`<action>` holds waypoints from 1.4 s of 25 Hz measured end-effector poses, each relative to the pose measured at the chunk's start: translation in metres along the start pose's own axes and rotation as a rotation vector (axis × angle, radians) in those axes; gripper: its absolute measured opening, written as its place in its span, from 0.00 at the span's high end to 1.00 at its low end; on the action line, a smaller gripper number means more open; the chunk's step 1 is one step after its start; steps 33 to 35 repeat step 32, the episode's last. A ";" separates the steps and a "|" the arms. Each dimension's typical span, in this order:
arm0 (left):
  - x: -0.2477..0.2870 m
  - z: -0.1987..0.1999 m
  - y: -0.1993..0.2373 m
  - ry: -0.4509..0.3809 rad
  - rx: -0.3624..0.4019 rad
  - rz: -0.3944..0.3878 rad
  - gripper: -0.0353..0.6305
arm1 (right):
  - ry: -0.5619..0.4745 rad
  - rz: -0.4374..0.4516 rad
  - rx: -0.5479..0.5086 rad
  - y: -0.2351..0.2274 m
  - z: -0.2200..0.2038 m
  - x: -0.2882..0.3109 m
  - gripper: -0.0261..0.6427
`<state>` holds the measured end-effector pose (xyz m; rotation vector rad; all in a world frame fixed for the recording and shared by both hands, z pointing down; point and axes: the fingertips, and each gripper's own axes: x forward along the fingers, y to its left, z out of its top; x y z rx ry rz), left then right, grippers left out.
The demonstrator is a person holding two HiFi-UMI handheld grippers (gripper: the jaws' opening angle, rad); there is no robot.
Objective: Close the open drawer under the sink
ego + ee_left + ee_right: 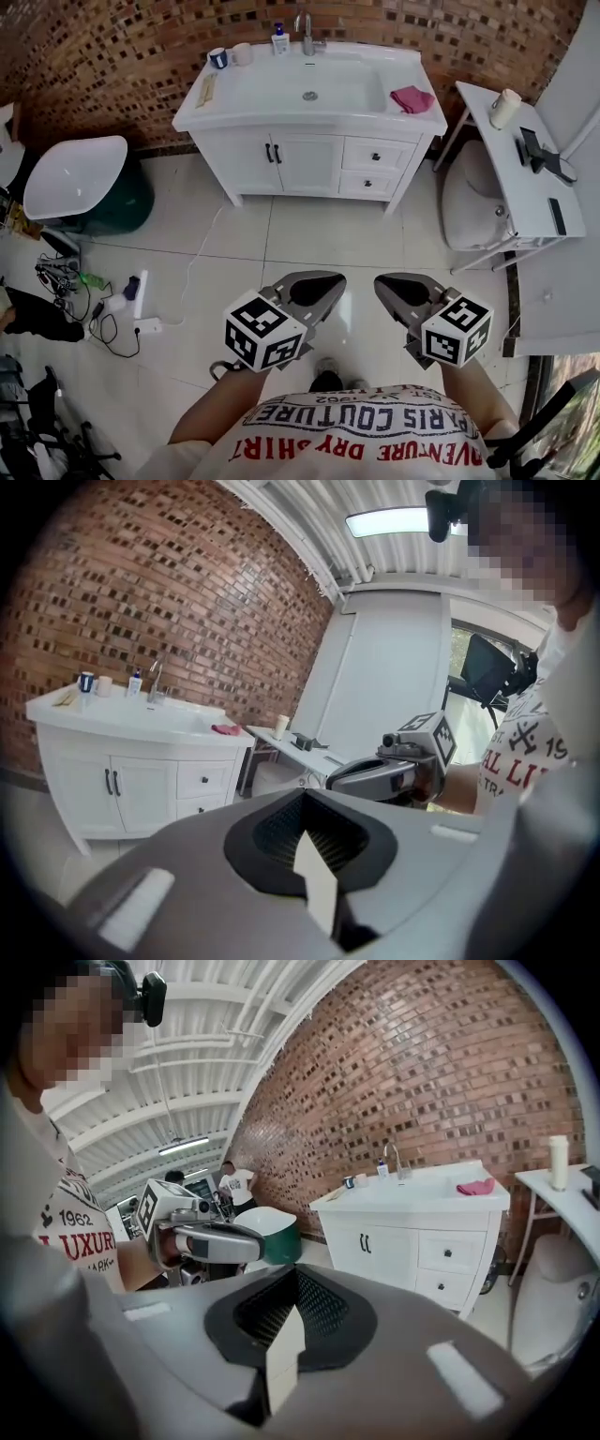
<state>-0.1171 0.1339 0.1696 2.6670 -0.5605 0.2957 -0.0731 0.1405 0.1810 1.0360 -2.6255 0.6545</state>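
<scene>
The white sink cabinet [309, 141] stands against the brick wall, well ahead of me. It has two doors [274, 159] and, at its right, an upper drawer [378, 155] and a lower drawer [367, 184]. Both drawer fronts look flush with the cabinet face, also in the right gripper view [450, 1252]. My left gripper [328, 281] and right gripper [389, 284] are held side by side near my body, far from the cabinet. Each is shut with nothing in it, as the left gripper [309, 841] and right gripper [286, 1326] show in their own views.
A pink cloth [411, 98], cups and a bottle sit on the countertop. A white basin on a green base [75, 173] stands left, with cables and a power strip [136, 314] on the floor. A white side table [520, 173] and a toilet [469, 197] stand right.
</scene>
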 end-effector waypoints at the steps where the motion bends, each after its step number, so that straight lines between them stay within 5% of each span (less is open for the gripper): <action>1: -0.001 0.007 -0.011 -0.010 0.018 0.001 0.96 | -0.012 0.007 -0.010 0.006 0.005 -0.009 0.95; 16: 0.012 -0.006 -0.150 0.004 0.109 0.044 0.96 | -0.110 0.055 -0.021 0.047 -0.023 -0.144 0.95; 35: 0.043 -0.003 -0.187 0.019 0.135 0.009 0.96 | -0.130 0.017 0.003 0.033 -0.038 -0.182 0.95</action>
